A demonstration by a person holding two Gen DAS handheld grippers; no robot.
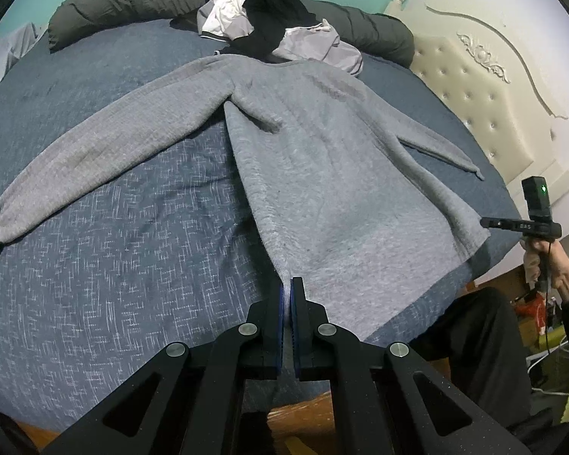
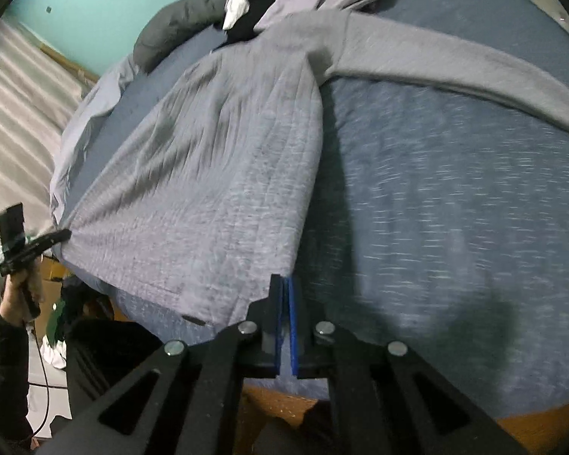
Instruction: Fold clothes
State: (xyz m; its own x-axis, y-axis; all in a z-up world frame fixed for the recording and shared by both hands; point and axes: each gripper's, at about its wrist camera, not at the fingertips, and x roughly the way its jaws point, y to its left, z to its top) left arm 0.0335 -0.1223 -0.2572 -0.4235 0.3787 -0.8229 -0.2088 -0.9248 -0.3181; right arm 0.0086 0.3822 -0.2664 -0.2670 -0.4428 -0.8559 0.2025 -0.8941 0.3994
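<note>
Spread flat near bed (image 1: 95,246) front edge for folding: sweater (image 1: 322,174). Pinching its two hem corners, taut between them: left tongs (image 1: 287,288), right tongs (image 2: 284,284).

Fuzzy grey knit sweater (image 1: 322,159), matt flecked blue bedsheet (image 1: 113,246), matt black plastic tongs (image 1: 287,288)

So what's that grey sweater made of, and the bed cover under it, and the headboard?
The grey sweater looks like a soft knit, perhaps wool or fleece: a fuzzy, ribbed, matte surface. The blue bed cover seems to be woven cotton or a blend, with white flecks in a matte weave. The cream headboard looks like padded leather or a leather imitation, button-tufted, with a slight sheen and carved trim.
</note>
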